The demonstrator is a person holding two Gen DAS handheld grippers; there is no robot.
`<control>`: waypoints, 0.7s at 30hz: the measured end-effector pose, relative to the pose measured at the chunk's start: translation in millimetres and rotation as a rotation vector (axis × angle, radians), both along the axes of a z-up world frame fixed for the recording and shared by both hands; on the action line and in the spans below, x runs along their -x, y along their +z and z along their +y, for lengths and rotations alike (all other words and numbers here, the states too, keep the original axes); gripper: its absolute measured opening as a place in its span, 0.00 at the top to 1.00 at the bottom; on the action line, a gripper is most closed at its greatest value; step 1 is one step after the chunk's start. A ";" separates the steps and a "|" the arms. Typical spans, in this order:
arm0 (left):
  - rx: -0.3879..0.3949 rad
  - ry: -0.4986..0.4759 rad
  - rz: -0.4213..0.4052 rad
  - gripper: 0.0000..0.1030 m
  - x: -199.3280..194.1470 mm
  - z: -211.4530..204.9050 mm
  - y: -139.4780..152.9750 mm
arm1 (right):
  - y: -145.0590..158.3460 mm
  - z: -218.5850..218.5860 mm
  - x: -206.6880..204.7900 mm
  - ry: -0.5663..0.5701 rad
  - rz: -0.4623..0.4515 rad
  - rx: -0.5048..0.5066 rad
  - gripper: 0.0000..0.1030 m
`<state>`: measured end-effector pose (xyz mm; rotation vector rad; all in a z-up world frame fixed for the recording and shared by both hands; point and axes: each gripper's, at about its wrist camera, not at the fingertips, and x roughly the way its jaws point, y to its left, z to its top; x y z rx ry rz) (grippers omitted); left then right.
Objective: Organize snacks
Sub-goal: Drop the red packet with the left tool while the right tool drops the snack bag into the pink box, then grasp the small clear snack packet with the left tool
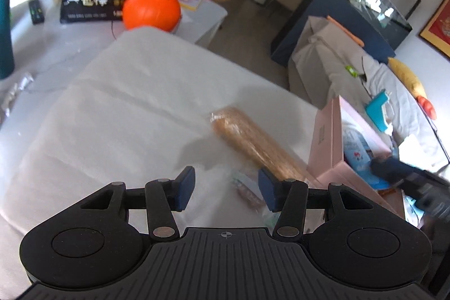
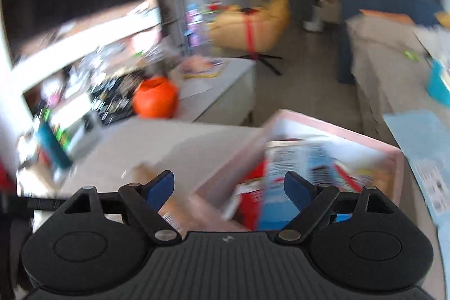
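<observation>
Pink box (image 2: 332,128) – snacks inside | L tongs (image 1: 226,191) agape | R tongs (image 2: 229,189) agape – blurry

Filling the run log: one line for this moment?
left gripper open | right gripper open | wrapped biscuit roll on table | pink box holds snacks

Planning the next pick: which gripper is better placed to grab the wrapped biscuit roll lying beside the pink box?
Left. The left gripper is open just short of the biscuit roll; the right gripper faces the pink box.

Bright daylight fills both fisheye views, bending their edges. The right wrist view is heavily motion-blurred; the left is sharper, with soft shadows on the white cloth-covered table (image 1: 118,108).
</observation>
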<state>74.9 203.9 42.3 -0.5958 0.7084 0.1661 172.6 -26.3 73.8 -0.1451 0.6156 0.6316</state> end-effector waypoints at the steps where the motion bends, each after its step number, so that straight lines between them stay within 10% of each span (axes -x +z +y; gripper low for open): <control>1: 0.007 0.002 -0.012 0.47 3.1 1.3 2.3 | -5.2 11.1 6.2 0.034 -0.011 0.024 0.31; 4: 0.009 0.011 -0.030 0.47 10.6 5.3 9.4 | -21.4 38.7 18.7 0.104 0.012 0.058 0.52; 16: 0.055 0.084 -0.014 0.47 22.6 21.8 -1.8 | -72.6 110.6 30.3 0.270 0.063 0.154 0.51; 21: 0.024 0.072 -0.008 0.47 19.2 18.1 3.5 | -69.8 104.7 51.0 0.247 0.039 0.190 0.71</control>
